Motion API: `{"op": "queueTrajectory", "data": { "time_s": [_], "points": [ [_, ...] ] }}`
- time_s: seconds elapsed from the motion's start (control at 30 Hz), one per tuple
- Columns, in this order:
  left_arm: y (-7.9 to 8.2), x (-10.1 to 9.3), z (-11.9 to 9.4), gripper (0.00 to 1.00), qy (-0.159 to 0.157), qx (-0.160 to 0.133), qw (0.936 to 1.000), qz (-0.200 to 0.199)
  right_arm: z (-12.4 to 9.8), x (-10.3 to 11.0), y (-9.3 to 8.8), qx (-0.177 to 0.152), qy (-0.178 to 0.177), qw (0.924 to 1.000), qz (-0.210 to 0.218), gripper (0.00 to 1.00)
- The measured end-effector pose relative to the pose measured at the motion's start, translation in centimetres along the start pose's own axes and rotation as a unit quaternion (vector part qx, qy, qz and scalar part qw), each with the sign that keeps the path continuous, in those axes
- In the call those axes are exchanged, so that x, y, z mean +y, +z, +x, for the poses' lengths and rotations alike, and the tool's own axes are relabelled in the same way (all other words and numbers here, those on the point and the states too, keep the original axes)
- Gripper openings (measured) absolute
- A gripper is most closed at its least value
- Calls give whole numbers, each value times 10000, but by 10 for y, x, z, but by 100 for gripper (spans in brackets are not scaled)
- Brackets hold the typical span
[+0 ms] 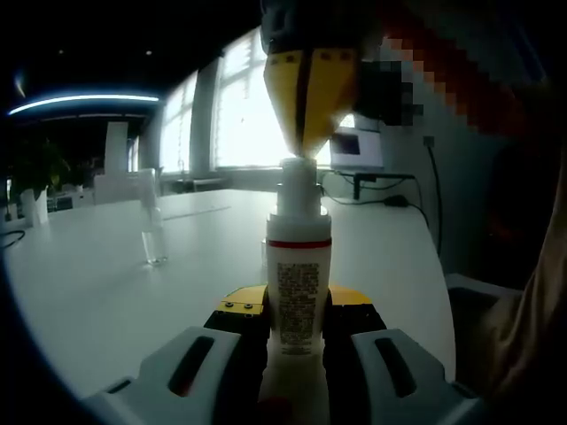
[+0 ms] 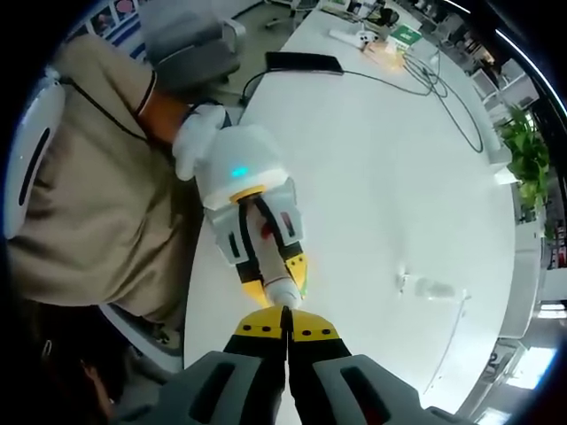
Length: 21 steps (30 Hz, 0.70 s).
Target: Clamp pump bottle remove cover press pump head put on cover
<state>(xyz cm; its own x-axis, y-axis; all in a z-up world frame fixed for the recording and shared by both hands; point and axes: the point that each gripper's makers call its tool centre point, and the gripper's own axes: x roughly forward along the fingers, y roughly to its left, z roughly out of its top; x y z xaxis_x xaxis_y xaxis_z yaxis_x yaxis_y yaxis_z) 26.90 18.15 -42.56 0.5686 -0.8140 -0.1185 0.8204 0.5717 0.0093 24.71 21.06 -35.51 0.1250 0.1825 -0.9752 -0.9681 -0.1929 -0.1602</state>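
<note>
White pump bottle stands upright at the frame's lower centre, clamped between the left gripper's 2 jaws on the white table. From the top centre, the right gripper presses its closed yellow tips on the pump head. Left of the bottle lies the clear cover, apart.

left claw clamped, right claw closed

white table | monitor by window | potted plant | cables | phone
</note>
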Motion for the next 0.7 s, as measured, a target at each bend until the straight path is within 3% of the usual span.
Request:
{"op": "queueTrajectory", "data": {
  "time_s": [0.7],
  "points": [
    [0,0,0,14,2,0,10000,10,0,0,0,-41,23,10000,4,0]
  ]
}}
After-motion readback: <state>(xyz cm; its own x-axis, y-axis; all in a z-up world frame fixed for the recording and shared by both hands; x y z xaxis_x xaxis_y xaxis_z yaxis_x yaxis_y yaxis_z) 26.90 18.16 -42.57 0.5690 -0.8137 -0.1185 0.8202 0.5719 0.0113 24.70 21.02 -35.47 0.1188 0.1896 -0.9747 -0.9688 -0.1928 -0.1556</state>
